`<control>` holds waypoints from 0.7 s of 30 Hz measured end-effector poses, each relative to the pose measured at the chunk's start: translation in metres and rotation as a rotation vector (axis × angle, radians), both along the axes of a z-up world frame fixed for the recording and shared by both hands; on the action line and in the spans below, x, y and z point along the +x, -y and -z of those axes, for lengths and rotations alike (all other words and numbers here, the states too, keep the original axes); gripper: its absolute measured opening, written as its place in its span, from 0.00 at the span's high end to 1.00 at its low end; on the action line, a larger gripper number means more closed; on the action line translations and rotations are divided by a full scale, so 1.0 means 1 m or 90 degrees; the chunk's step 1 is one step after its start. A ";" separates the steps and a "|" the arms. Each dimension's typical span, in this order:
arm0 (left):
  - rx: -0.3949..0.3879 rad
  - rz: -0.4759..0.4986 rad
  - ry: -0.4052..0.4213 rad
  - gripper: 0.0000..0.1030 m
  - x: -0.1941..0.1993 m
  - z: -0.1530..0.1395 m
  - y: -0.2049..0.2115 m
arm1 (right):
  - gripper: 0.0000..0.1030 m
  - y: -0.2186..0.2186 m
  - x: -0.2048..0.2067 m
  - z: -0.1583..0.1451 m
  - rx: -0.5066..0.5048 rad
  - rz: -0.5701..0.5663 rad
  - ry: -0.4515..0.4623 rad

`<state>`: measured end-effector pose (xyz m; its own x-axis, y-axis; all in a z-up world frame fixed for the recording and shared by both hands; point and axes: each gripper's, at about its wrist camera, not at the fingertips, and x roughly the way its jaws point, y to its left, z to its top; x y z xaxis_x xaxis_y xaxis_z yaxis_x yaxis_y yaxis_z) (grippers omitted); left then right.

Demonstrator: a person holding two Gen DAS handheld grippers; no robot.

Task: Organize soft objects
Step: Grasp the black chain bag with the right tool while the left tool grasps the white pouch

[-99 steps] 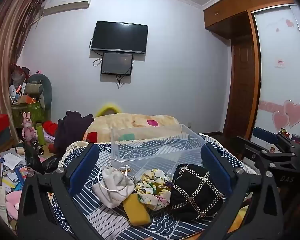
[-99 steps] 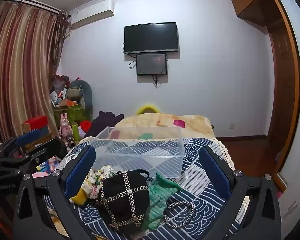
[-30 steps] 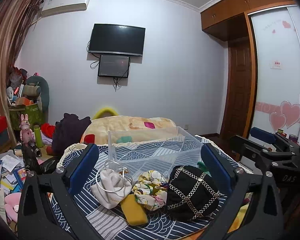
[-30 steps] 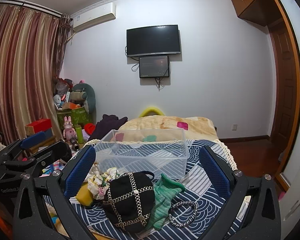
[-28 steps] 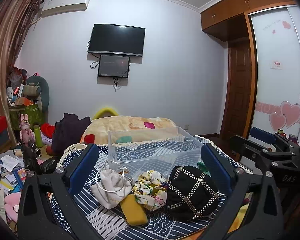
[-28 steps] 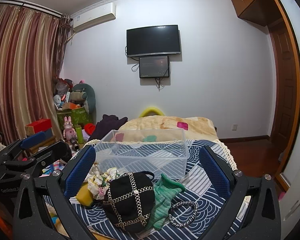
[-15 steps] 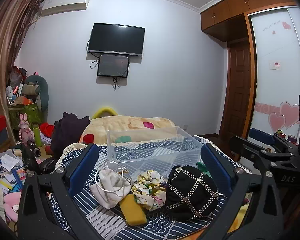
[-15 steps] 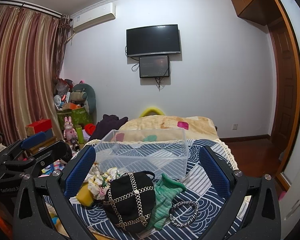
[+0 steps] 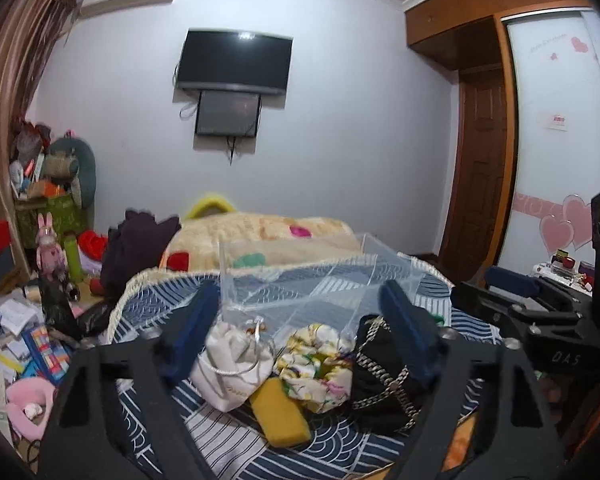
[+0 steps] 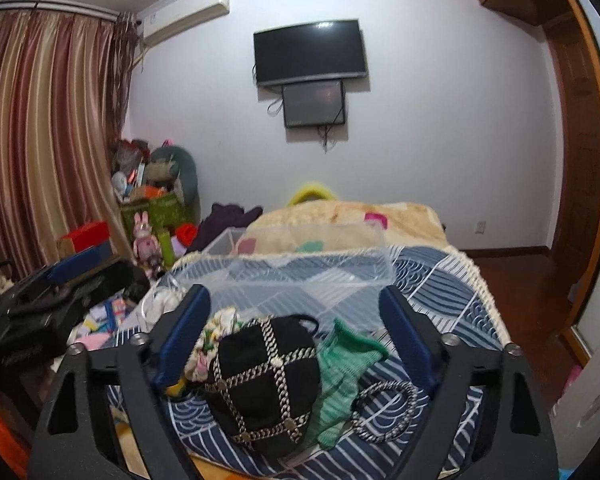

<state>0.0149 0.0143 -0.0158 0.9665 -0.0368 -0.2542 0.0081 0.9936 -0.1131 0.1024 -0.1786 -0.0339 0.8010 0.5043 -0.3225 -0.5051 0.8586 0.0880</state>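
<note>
Soft objects lie in a row on the blue patterned cloth (image 9: 228, 432): a white drawstring pouch (image 9: 230, 372), a yellow sponge (image 9: 280, 412), a floral scrunchie (image 9: 320, 360), a black bag with silver chains (image 10: 264, 376), a green knit cloth (image 10: 340, 376) and a braided ring (image 10: 384, 408). An empty clear plastic box (image 9: 312, 276) stands behind them. My left gripper (image 9: 300, 332) is open above the pouch and scrunchie. My right gripper (image 10: 296, 332) is open above the black bag; the bag also shows in the left wrist view (image 9: 384, 376).
A bed with a beige blanket (image 10: 348, 216) lies beyond the table. Toys, boxes and papers clutter the floor at left (image 9: 40, 280). A wardrobe with heart stickers (image 9: 560, 160) stands at right. Curtains (image 10: 40, 140) hang at left.
Both grippers have moved forward and tipped down toward the objects, and their fingers stand closer together than before. The objects lie where they were.
</note>
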 end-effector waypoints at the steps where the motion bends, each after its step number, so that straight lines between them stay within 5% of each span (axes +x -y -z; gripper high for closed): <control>1: -0.007 0.001 -0.010 0.25 0.004 0.003 -0.004 | 0.26 -0.002 0.001 0.002 -0.003 -0.005 -0.006; 5: -0.012 -0.019 -0.047 0.32 0.018 0.017 -0.017 | 0.37 -0.011 0.004 0.013 -0.025 -0.031 -0.031; 14: -0.028 -0.069 -0.127 0.38 0.047 0.056 -0.045 | 0.37 -0.026 0.017 0.037 -0.066 -0.042 -0.079; 21: -0.074 -0.050 -0.199 0.38 0.067 0.084 -0.059 | 0.36 -0.036 0.020 0.048 -0.102 -0.045 -0.090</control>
<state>0.0819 0.0733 -0.0999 0.8435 -0.0120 -0.5369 -0.1207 0.9700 -0.2112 0.1223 -0.1429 -0.0819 0.7067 0.4909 -0.5094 -0.5569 0.8301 0.0274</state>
